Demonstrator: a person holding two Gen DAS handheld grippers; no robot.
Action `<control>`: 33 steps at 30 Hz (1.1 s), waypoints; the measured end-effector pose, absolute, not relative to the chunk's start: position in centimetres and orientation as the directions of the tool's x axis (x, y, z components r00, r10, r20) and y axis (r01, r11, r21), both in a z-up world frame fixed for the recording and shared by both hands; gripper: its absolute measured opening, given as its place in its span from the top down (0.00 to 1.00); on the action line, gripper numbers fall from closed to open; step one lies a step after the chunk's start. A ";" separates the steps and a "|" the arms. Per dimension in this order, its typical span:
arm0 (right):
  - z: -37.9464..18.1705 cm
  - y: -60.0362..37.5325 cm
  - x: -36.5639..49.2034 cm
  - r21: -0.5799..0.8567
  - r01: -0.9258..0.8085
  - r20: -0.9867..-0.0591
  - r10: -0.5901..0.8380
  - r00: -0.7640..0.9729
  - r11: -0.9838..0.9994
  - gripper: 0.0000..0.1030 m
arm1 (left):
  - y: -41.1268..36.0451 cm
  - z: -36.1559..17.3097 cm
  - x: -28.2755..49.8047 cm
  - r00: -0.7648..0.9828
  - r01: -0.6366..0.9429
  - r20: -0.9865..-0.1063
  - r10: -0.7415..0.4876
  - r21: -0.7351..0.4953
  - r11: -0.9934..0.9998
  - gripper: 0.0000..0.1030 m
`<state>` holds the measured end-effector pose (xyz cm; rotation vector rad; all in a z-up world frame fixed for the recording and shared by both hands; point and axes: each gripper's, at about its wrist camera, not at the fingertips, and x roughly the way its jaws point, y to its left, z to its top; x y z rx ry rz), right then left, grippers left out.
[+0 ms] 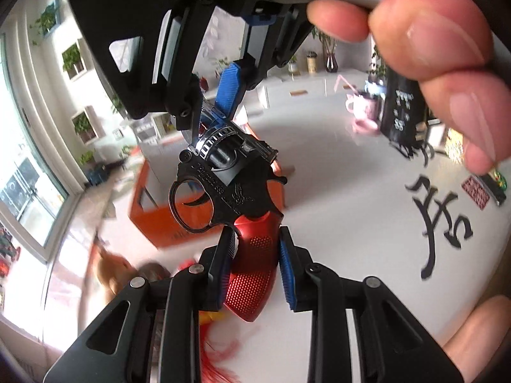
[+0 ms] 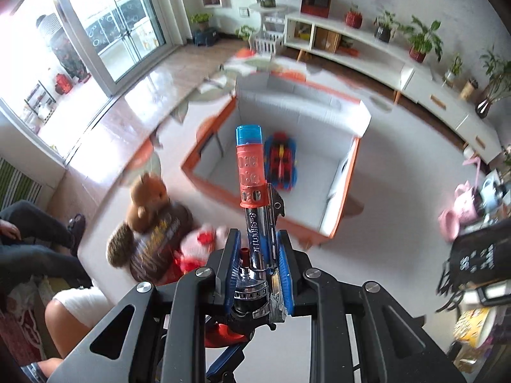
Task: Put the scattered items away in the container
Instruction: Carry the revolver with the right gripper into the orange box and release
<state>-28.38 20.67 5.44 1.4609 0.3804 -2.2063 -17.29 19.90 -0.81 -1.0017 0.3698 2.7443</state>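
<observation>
A toy revolver [image 1: 223, 172] with a black frame, chrome barrel and red grip is held in the air above the white table. My left gripper [image 1: 257, 249] has its blue pads either side of the red grip [image 1: 255, 265], with a gap on the right side. My right gripper [image 2: 258, 255] is shut on the chrome barrel [image 2: 255, 223], which ends in an orange and blue muzzle [image 2: 250, 159]. The right gripper also shows in the left wrist view [image 1: 220, 95]. The orange box [image 2: 281, 127] with white inside lies just beyond and holds a red and blue toy car [image 2: 281, 159].
A teddy bear [image 2: 147, 198] and a pink plush toy [image 2: 198, 242] lie left of the box. A pink cup [image 2: 460, 214] and a black bag [image 2: 479, 255] stand at right. A person sits at the left [image 2: 38, 239].
</observation>
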 end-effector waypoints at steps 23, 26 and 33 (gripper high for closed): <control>1.2 16.5 -46.1 0.151 0.376 -0.939 -0.251 -0.234 -0.914 0.81 | 16.4 -3.5 -32.6 -0.696 -0.465 -0.713 0.086 0.355 -0.811 0.75; -1.0 17.2 -47.0 0.199 0.324 -0.942 -0.272 -0.199 -0.925 0.81 | 16.1 -4.8 -33.7 -0.653 -0.512 -0.749 0.115 0.324 -0.796 0.75; -3.6 18.4 -48.3 0.257 0.226 -0.938 -0.299 -0.177 -0.940 0.81 | 16.2 -5.1 -35.3 -0.609 -0.563 -0.777 0.158 0.284 -0.776 0.75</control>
